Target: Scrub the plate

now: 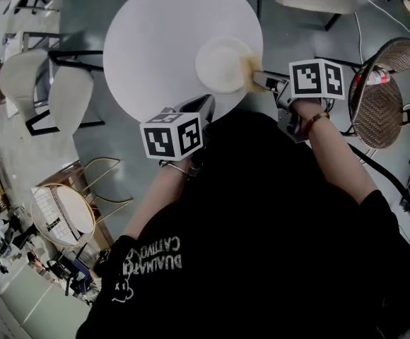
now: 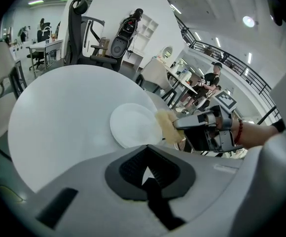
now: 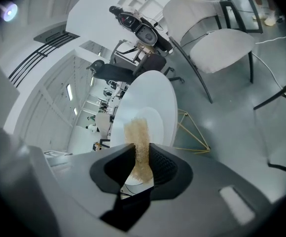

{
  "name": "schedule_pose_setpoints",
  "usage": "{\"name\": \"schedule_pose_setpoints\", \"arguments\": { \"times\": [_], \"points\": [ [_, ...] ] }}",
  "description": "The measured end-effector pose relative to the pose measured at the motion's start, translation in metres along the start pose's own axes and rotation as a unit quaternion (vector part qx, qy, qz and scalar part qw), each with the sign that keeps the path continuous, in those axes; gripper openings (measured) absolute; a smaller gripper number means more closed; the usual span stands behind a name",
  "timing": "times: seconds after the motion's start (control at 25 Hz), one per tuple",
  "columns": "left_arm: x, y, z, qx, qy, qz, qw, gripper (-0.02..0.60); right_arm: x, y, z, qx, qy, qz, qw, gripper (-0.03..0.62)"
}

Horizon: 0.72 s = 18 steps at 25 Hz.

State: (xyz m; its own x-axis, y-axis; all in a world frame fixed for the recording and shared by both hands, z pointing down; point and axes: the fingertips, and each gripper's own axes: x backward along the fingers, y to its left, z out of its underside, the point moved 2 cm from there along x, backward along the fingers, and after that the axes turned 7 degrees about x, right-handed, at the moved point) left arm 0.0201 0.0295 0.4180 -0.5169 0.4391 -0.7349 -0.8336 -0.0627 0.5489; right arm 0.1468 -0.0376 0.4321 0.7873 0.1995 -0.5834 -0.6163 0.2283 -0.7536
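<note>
Jaws of right gripper [image 1: 257,80] on sponge [image 3: 139,142]

This is a large open-plan office hall. A black office chair [image 2: 79,31] and desks [image 2: 47,44] stand by a white shelf unit [image 2: 148,27]. A railed upper gallery [image 2: 241,68] runs under ceiling lights [image 2: 248,21], and white chairs [image 1: 71,97] flank a round white table [image 1: 155,55].

Bright, even light; fisheye-warped edges
</note>
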Motion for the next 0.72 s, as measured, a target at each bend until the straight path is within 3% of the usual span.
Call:
{"name": "schedule_pose_setpoints", "arguments": {
  "times": [0.24, 0.44, 0.72],
  "points": [
    [0.017, 0.022, 0.002, 0.023, -0.018, -0.017, 0.9994, 0.000, -0.040, 0.037, 0.007, 0.031, 0.040, -0.039, 0.998, 0.089],
    [0.029, 0.048, 0.004, 0.040, -0.024, -0.030, 0.9985, 0.000, -0.075, 0.055, 0.022, 0.049, 0.081, -0.053, 0.994, 0.089],
    [0.035, 0.077, 0.010, 0.051, -0.017, -0.030, 0.9981, 0.000, -0.108, 0.066, 0.029, 0.049, 0.097, -0.054, 0.993, 0.089]
  ]
}}
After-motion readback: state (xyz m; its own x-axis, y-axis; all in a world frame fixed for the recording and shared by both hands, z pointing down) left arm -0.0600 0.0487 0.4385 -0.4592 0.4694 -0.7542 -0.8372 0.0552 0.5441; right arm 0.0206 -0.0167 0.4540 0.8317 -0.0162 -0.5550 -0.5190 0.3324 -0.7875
